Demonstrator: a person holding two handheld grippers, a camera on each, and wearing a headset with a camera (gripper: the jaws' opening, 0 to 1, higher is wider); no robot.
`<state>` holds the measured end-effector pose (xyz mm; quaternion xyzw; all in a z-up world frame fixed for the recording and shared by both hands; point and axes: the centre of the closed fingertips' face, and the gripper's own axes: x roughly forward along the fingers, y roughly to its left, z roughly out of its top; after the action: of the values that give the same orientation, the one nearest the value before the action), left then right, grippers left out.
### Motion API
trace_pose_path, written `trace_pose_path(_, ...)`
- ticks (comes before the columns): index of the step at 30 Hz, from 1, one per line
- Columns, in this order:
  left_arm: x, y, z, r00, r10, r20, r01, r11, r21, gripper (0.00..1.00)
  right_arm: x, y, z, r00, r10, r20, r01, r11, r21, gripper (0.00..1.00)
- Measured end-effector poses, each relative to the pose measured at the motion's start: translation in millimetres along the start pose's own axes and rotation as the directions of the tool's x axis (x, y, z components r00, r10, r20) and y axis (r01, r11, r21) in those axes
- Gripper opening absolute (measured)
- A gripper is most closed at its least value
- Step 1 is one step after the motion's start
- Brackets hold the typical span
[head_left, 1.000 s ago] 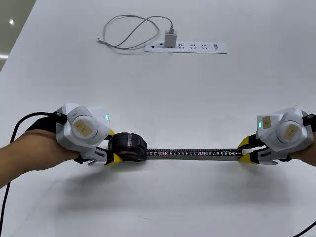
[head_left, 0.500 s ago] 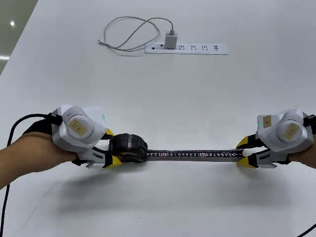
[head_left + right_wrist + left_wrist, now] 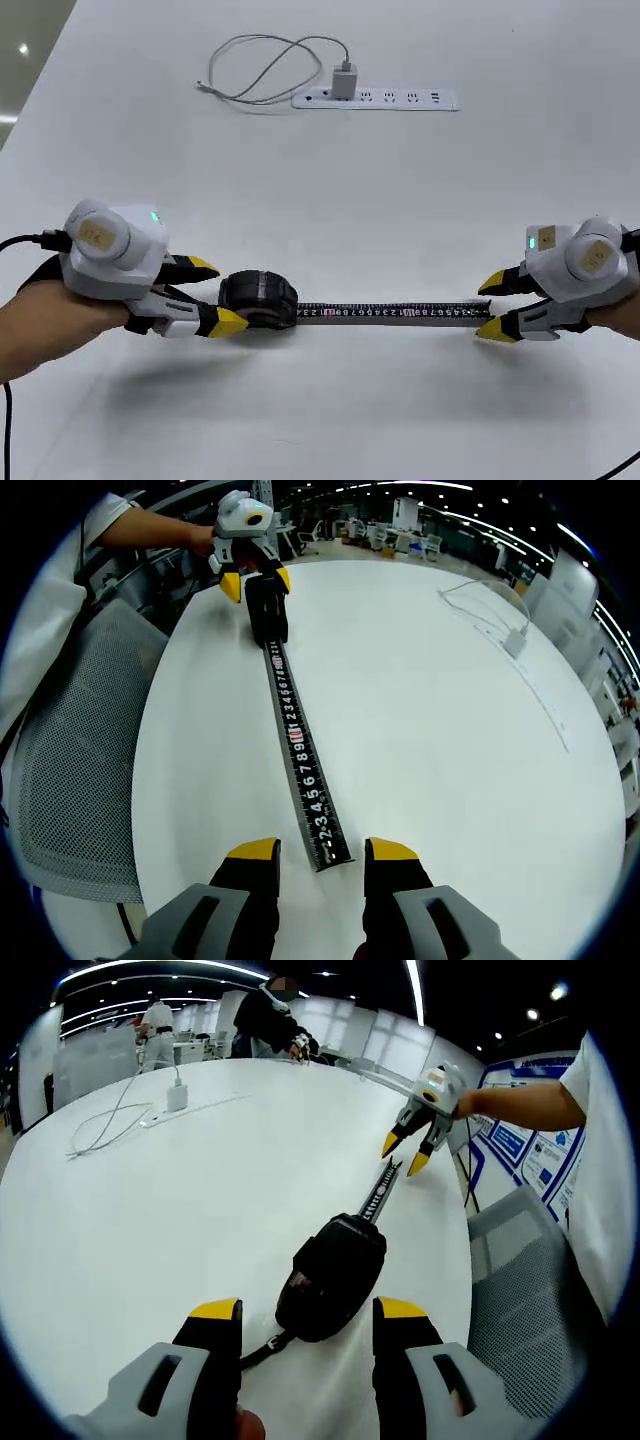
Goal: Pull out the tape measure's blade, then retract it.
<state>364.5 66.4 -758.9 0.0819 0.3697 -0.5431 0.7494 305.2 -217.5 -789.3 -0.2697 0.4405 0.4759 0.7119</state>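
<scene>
Low in the head view, the tape measure (image 3: 259, 298) lies on the white table (image 3: 380, 190) left of centre, its blade (image 3: 395, 311) stretched out to the right. The left gripper (image 3: 220, 293) is open just left of it. The right gripper (image 3: 489, 306) is open at the blade's tip, gripping nothing.

This is looking like a big open-plan office or lab hall. Long white strip lights (image 3: 415, 990) are running across a dark ceiling, and rows of white desks and chairs (image 3: 405, 525) are filling the far end. People (image 3: 158, 1028) are standing at benches in the background. Blue-and-white printed posters (image 3: 515, 1135) are hanging on a wall. A grey mesh office chair (image 3: 75, 770) is sitting by the broad white rounded table (image 3: 420, 200), where a white multi-socket power strip (image 3: 385, 97) is carrying a white plug-in charger (image 3: 344, 78) and a grey cable (image 3: 262, 62).
</scene>
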Motion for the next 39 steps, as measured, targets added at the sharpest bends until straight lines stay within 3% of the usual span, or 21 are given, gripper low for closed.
trace_pose_path(11, -10.7, -1.4, -1.2, 0.9986, 0.003, 0.052, -0.001, 0.999, -0.051, 0.51, -5.9, 3.0, 7.2, 0.9992, -0.017, 0.035, 0.016, 1.000, 0.018, 0.30)
trace_pose_path(20, -15.9, -5.1, -1.4, 0.9982, 0.013, 0.058, -0.011, 0.999, -0.037, 0.51, -8.7, 3.9, 8.2, 0.9977, -0.035, 0.058, 0.033, 0.999, 0.036, 0.31)
trace_pose_path(27, -27.9, -7.1, -5.7, 0.9960, 0.070, 0.055, -0.072, 0.997, 0.032, 0.52, -17.5, 6.7, 17.4, 0.9866, -0.080, 0.142, 0.065, 0.992, 0.106, 0.33)
trace_pose_path(36, -47.3, -12.0, -6.6, 0.9860, 0.131, 0.103, -0.136, 0.990, 0.045, 0.58, -24.8, 15.5, 16.4, 0.9776, -0.122, 0.172, 0.095, 0.983, 0.155, 0.37)
trace_pose_path(39, -51.7, -14.5, -9.3, 0.9836, 0.150, 0.100, -0.158, 0.985, 0.071, 0.57, -27.8, 19.2, 18.0, 0.9730, -0.134, 0.188, 0.098, 0.977, 0.189, 0.38)
